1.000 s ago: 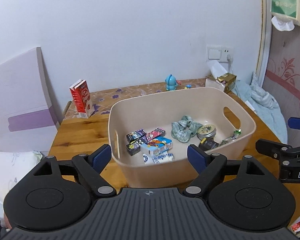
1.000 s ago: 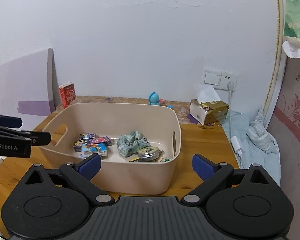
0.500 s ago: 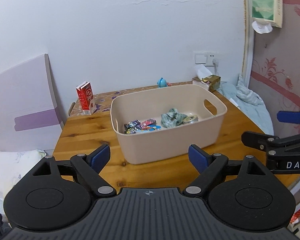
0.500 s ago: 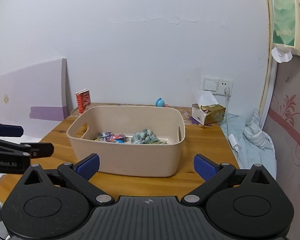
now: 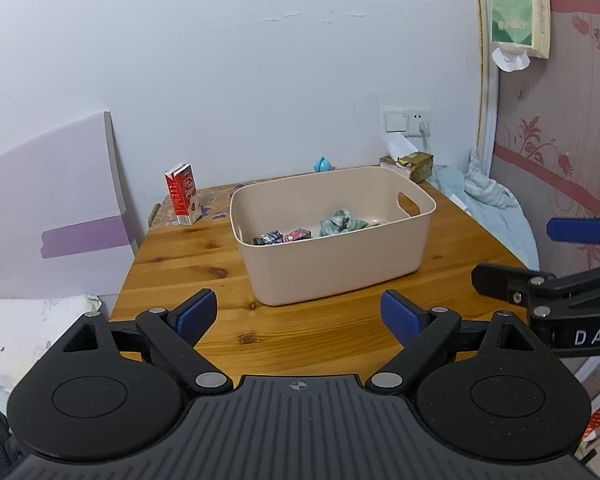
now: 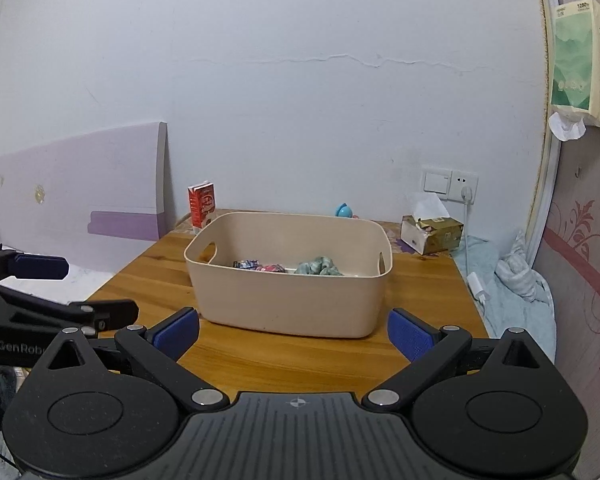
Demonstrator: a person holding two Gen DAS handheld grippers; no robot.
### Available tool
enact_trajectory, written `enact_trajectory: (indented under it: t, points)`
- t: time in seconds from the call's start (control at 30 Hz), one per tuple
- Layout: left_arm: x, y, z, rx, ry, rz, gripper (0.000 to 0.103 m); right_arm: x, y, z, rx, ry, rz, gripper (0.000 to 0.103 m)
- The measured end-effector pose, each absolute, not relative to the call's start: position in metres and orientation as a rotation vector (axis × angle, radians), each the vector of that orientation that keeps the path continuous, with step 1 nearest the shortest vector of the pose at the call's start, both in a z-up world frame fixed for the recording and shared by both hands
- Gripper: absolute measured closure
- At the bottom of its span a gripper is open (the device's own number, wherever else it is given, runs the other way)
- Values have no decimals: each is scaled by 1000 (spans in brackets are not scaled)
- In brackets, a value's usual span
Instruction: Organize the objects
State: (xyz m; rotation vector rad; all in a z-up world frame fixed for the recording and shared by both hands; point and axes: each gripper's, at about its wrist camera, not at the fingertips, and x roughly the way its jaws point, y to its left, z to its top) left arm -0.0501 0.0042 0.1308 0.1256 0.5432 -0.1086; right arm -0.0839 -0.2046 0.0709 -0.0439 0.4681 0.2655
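Bin holds small boxes, prob. cloth; L tool, R tool level, both spread, empty.

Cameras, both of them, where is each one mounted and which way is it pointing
Left wrist: on the left gripper, facing the beige bin on the wooden table; the right gripper shows at right.
Right wrist: on the right gripper, facing the same bin; the left gripper shows at left.
Shared: bin, table, red carton.

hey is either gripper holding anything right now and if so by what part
Nothing is held. The left gripper and the right gripper are both open and empty, short of the bin on the table.
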Motion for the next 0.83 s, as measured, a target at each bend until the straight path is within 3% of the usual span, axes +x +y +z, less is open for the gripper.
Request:
enact_trajectory:
  t: [0.83]
  points:
    - [-44,12,117,73,592,-90,10,-77,-208,59,-14,534,219,1]
